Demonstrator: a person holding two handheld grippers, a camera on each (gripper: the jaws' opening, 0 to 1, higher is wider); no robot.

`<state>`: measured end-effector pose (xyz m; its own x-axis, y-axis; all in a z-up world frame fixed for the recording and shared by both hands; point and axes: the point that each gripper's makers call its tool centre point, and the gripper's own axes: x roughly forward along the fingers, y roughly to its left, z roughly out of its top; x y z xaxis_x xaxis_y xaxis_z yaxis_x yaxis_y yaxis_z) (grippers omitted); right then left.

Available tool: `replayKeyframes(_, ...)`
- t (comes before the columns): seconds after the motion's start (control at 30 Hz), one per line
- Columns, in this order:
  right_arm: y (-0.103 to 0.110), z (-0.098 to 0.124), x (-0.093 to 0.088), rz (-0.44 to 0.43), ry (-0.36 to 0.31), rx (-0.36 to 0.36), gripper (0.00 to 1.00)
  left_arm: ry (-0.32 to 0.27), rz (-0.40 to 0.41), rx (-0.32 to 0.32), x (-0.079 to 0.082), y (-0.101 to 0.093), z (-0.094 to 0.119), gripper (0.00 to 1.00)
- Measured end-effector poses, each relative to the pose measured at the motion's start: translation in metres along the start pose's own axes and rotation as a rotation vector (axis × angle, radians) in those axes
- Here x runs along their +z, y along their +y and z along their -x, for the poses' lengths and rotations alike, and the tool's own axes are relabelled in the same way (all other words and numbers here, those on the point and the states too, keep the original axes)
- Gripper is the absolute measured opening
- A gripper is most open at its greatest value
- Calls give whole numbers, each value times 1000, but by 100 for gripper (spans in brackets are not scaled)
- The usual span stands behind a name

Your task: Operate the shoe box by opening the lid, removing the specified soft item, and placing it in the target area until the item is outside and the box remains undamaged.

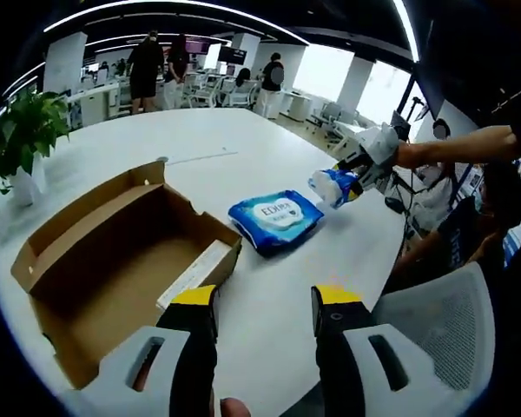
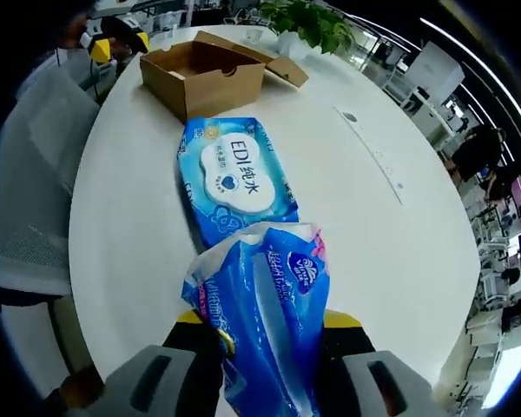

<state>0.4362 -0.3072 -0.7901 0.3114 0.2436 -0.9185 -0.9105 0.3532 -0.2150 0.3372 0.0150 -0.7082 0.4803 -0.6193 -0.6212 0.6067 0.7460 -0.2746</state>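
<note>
With the shoe box point(image 1: 122, 261) lying open and apparently empty, your right gripper point(image 2: 265, 334) clamps the blue tissue pack point(image 2: 265, 321) above the table point(image 1: 269, 165); your left gripper point(image 1: 265, 304) hangs open; only set-down beside the wipes pack point(image 2: 234, 178) remains.

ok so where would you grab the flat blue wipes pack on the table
Probably by a short end of the wipes pack, coming in low along the table. It lies flat, so there are no tall sides; the end seams look thin enough to pinch. The left gripper is open and free.
</note>
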Motion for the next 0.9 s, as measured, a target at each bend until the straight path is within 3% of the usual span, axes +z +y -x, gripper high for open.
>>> replayKeyframes(0.47, -7, -27, -9, 56, 59, 45, 40, -1, 58, 73, -17, 20, 30, 43)
replayKeyframes(0.9, -15, -45, -15, 80, 72, 79, 42, 2, 92, 119, -29, 23, 44, 43)
